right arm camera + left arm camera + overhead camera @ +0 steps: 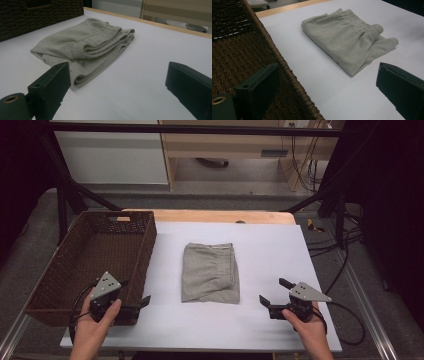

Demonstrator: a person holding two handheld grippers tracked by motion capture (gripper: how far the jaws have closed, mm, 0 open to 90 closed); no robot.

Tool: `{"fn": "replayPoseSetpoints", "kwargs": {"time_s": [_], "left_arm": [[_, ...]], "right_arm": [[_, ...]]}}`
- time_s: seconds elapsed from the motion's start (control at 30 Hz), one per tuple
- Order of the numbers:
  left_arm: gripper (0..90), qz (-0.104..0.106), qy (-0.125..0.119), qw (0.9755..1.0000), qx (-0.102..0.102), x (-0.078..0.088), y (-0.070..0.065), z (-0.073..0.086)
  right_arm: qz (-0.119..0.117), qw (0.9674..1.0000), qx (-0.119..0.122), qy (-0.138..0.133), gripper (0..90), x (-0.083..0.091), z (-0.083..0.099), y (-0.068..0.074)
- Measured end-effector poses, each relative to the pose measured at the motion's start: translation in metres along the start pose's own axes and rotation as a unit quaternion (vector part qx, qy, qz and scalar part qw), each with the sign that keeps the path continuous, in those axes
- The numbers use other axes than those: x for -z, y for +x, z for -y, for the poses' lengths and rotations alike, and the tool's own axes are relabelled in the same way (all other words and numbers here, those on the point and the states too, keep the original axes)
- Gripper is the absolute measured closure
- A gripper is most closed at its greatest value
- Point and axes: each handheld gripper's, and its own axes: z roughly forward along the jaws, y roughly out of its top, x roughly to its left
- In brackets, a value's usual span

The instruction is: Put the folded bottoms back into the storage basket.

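Both grippers spread wide, gripping nothing: left gripper (134,293) at 8 o'clock by the basket (60,265), right gripper (272,291) at 4 o'clock of the folded grey shorts (210,272).

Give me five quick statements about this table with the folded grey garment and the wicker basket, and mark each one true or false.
1. The folded grey garment lies inside the wicker basket. False: it lies on the white table cover, apart from the basket.
2. The left gripper is open and holds nothing. True.
3. The right gripper is clamped on the garment. False: its jaws stand open with nothing between them, off to the garment's side.
4. The basket stands at the left side of the table in the high view. True.
5. The garment is spread out flat in one layer. False: it is folded into a compact stack, with layers showing at its edge in the right gripper view.
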Motion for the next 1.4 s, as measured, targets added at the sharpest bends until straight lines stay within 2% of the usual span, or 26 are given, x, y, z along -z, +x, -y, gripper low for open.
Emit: {"fn": "replayPoseSetpoints", "kwargs": {"time_s": [0.13, 0.4, 0.63, 0.77, 0.8, 0.87, 1.0, 1.17, 1.33, 1.4], "left_arm": [[5.1, -0.001, -0.001, 1.0000, 0.000, 0.000, 0.000, 0.000], [5.3, 0.001, -0.005, 1.0000, 0.000, 0.000, -0.001, 0.000], [5.3, -0.002, -0.015, 0.9999, 0.005, 0.001, -0.001, -0.001], [5.3, -0.008, -0.018, 0.9998, 0.007, 0.002, -0.001, -0.003], [5.4, -0.008, -0.018, 0.9998, 0.007, 0.002, -0.001, -0.003], [5.4, -0.003, -0.020, 0.9998, 0.006, 0.002, -0.002, -0.004], [5.3, -0.002, -0.024, 0.9997, 0.009, 0.003, -0.003, -0.005], [5.3, 0.000, -0.016, 0.9999, 0.004, 0.002, -0.003, -0.004], [5.3, -0.001, -0.015, 0.9999, 0.002, 0.002, -0.003, -0.003], [5.3, -0.002, -0.016, 0.9999, 0.002, 0.002, -0.003, -0.003]], "right_arm": [[0.003, 1.0000, 0.001, 0.010, 6.8, -0.001, 0.000, 0.001], [0.006, 0.9995, -0.021, 0.022, 9.1, -0.004, -0.001, 0.004], [-0.004, 0.9992, -0.026, 0.028, 10.5, -0.009, -0.004, 0.010], [-0.023, 0.9977, -0.040, 0.050, 12.8, -0.020, -0.005, 0.016], [-0.023, 0.9977, -0.040, 0.050, 12.8, -0.020, -0.005, 0.016], [-0.032, 0.9959, -0.036, 0.076, 13.2, -0.025, -0.006, 0.022], [-0.040, 0.9949, -0.030, 0.088, 13.2, -0.028, -0.011, 0.031], [-0.036, 0.9941, -0.025, 0.099, 13.6, -0.034, -0.020, 0.035], [-0.028, 0.9901, -0.021, 0.136, 15.7, -0.053, -0.028, 0.031], [-0.032, 0.9891, -0.034, 0.140, 16.9, -0.062, -0.028, 0.029]]}}
